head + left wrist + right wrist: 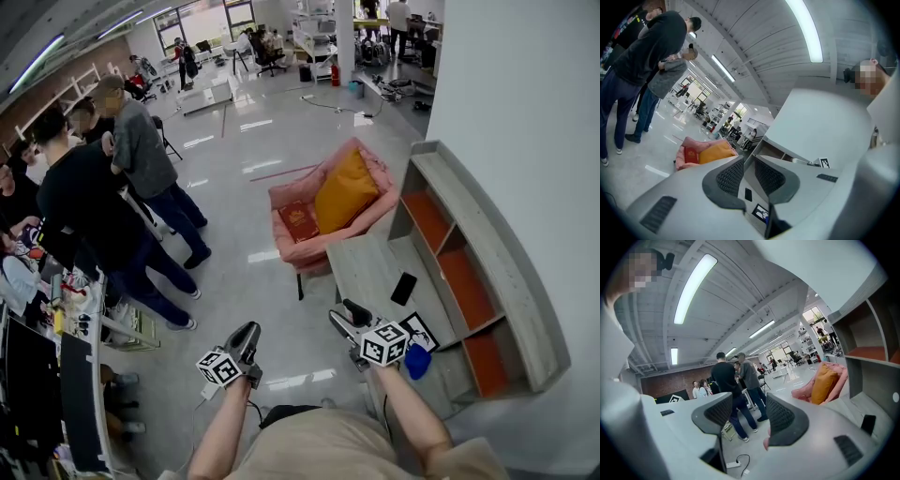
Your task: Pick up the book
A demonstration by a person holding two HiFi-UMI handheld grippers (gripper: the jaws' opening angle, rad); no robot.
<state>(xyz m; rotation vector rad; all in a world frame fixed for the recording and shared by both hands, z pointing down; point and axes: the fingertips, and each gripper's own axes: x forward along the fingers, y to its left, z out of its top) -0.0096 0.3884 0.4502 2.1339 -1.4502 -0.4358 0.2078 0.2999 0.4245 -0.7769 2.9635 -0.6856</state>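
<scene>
The book is dark red and lies flat on the seat of a pink armchair, beside a yellow cushion. The left gripper view also shows the book far off on the chair. Both grippers hang in the air well short of the chair, touching nothing. My left gripper has its jaws only a narrow slit apart, with nothing between them. My right gripper stands wide open and empty. In the right gripper view the cushion shows, but the book is hidden.
A low grey table with a black phone stands right of the chair, backed by a grey and orange shelf unit. Several people stand at the left by cluttered desks. A white cable lies on the shiny floor.
</scene>
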